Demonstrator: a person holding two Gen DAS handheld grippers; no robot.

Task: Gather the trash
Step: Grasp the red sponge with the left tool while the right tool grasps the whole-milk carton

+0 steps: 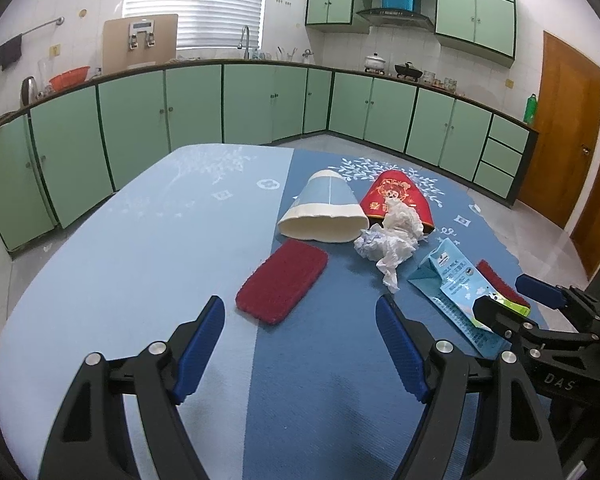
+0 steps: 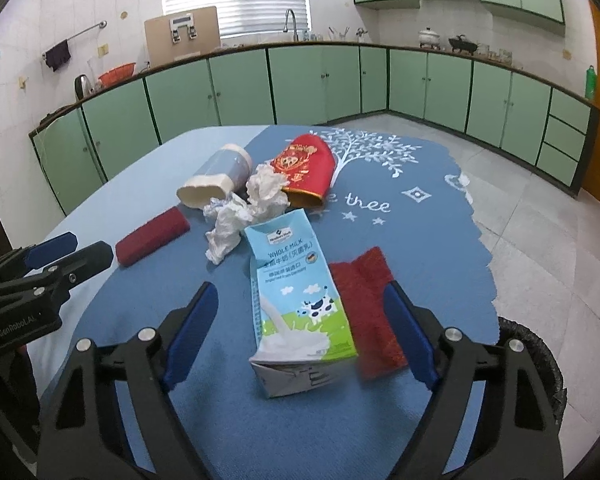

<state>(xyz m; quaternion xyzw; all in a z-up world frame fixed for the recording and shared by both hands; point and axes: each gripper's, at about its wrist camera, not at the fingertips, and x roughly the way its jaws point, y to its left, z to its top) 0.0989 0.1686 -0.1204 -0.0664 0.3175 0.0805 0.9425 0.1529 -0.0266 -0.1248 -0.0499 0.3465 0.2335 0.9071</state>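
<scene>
1. My right claw [image 2: 300,336] stands wide around the milk carton [image 2: 296,300], which lies on the worktop [image 2: 420,240]; closing may snag the red scrubber [image 2: 364,296] beside it.
2. My left claw [image 1: 300,348] hangs wide, empty.
3. Only the right wrist view shows the black-lined bin [image 2: 540,360], near right.

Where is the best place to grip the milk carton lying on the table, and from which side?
Probably across the milk carton body's mid-length, coming from above and behind its folded base. It lies flat, long axis along the open right gripper, both long sides exposed.
</scene>
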